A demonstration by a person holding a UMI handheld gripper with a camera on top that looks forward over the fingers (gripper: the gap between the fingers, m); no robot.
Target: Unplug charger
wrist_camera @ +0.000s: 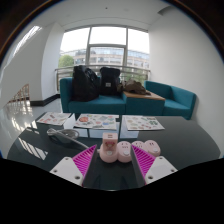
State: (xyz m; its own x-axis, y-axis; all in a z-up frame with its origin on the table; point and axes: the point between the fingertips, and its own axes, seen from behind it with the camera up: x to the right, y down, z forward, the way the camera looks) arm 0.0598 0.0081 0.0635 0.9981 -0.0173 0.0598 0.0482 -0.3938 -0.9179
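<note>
Spread apart, the two fingers of the gripper (113, 160) reach forward over a dark glass table (40, 140), and their pink pads (84, 158) face each other with a gap in the middle. In that gap sit three small things in a row: a white charger (108, 150) that stands up like a little block, a round pink thing (124, 152) just beside it, and a pale round thing (146, 148) next to the far finger. Whether the pads touch any of them, I cannot tell, so the charger seems to sit between the fingers on its own.

Beyond the fingers, four paper sheets (97, 122) with pictures lie flat near the far edge of the table. Any words on them are too small to read.

Past the table there is open floor, then a long teal sofa (170, 100). Two dark bags (86, 82) sit on the sofa, side by side. A brown cushion or board (140, 92) lies next to them. Behind the sofa stands a big window (104, 48) with bright light coming in.
</note>
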